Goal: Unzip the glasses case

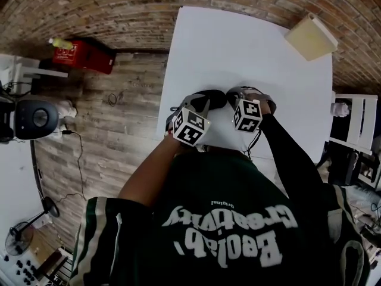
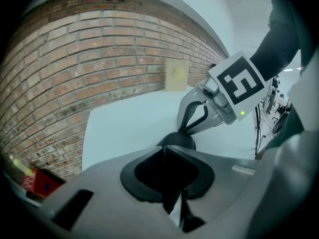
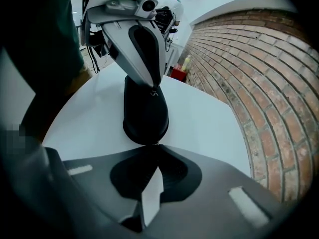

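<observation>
A black glasses case [image 1: 216,98] lies on the white table [image 1: 250,46] near its front left, between my two grippers. My left gripper [image 1: 205,104] is shut on one end of it; in the right gripper view its grey fingers [image 3: 144,59] pinch the far end of the case [image 3: 145,114]. My right gripper [image 3: 157,144] is shut at the case's near rim, on what looks like the small zipper pull. In the left gripper view the case [image 2: 177,140] shows just past my left gripper [image 2: 164,148], with the right gripper [image 2: 193,122] beyond it.
A tan flat box [image 1: 311,36] sits at the table's far right corner. The table's left edge [image 1: 169,76] runs close to the grippers. On the wooden floor stands a red crate [image 1: 83,55]; white furniture [image 1: 354,121] is at the right.
</observation>
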Demonstrator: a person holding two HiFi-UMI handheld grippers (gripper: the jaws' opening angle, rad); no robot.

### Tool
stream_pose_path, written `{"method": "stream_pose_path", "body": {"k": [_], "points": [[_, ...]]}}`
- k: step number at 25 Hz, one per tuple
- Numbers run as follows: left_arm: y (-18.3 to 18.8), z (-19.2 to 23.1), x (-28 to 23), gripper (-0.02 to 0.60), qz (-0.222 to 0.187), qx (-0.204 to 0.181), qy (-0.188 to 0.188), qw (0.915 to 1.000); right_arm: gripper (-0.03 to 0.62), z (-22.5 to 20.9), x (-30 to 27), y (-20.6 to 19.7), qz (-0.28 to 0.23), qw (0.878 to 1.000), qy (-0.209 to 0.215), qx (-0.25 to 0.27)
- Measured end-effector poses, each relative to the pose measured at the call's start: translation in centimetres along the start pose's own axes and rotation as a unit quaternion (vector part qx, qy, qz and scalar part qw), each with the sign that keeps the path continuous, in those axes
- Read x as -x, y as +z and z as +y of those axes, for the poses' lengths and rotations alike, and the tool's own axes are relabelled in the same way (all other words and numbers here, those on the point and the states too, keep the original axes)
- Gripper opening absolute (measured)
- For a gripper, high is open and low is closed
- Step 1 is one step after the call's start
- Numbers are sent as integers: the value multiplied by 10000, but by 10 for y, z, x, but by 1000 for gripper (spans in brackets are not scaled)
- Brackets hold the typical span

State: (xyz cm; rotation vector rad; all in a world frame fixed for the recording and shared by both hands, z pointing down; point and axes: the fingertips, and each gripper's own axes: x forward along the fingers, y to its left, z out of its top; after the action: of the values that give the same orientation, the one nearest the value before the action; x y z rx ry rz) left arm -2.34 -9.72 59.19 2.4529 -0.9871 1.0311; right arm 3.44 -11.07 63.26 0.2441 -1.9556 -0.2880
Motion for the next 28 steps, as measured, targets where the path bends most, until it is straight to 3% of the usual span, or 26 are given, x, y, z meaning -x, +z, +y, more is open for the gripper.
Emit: {"method": "stream_pose_path", "body": {"k": [15,28], "points": [[2,0,-1,28,31,105,-34,9999,14,-13,-11,7,169,9896,99,1422],[2,3,-3,28,59,176,78,9998,15,-19,-25,19,149,9649,354,2596]]}}
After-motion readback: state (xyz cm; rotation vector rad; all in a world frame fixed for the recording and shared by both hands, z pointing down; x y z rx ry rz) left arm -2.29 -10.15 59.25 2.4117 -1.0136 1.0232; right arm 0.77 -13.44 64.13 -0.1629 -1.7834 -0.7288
